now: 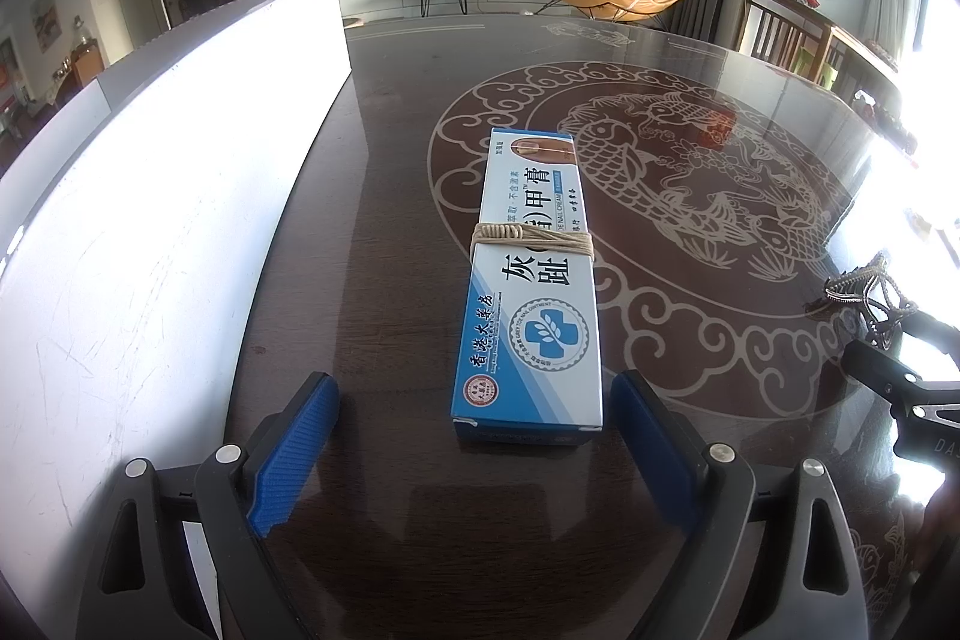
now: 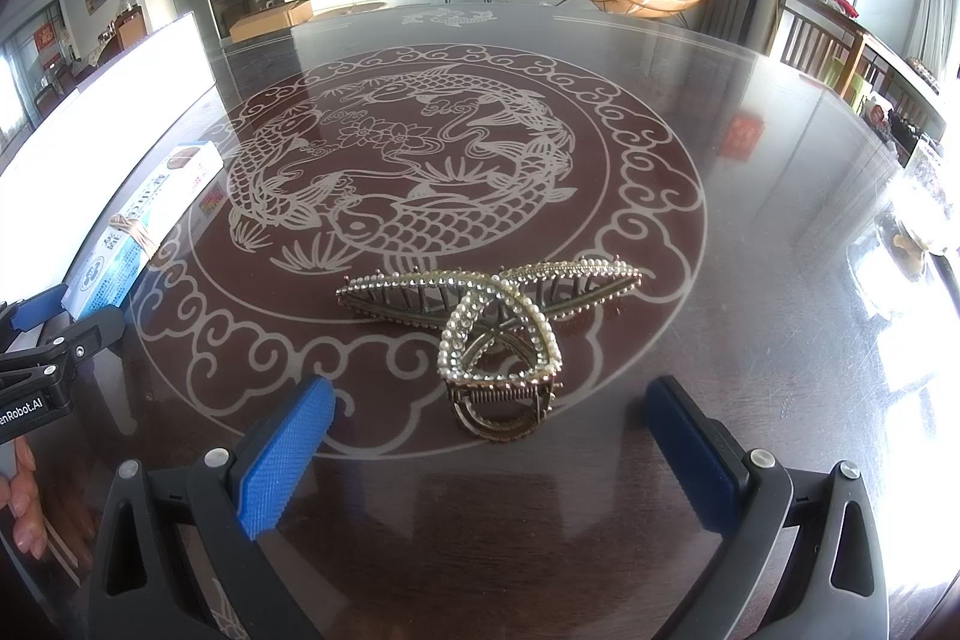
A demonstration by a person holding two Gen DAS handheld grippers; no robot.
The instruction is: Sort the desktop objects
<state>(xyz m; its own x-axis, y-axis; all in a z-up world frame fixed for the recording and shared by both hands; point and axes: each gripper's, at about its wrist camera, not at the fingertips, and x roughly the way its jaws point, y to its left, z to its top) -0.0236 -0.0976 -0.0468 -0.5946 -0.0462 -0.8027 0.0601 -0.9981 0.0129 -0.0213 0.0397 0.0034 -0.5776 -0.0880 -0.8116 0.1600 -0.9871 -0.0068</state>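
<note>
Left gripper (image 1: 474,454) is spread wide, nothing grabbed, with the nail cream box (image 1: 531,289) lying flat at 12 o'clock just ahead. Right gripper (image 2: 489,451) is spread too, pearl hair claw (image 2: 492,334) at 12. White bin (image 1: 180,172) runs along 10 o'clock.

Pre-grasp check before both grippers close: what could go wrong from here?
1. The open left gripper straddles only the near end of the long blue-and-white cardboard cream box; lifted there, it may droop.
2. The open right gripper faces the pearl-studded metal hair claw; its curved, open frame could slip or twist between the pads.
</note>
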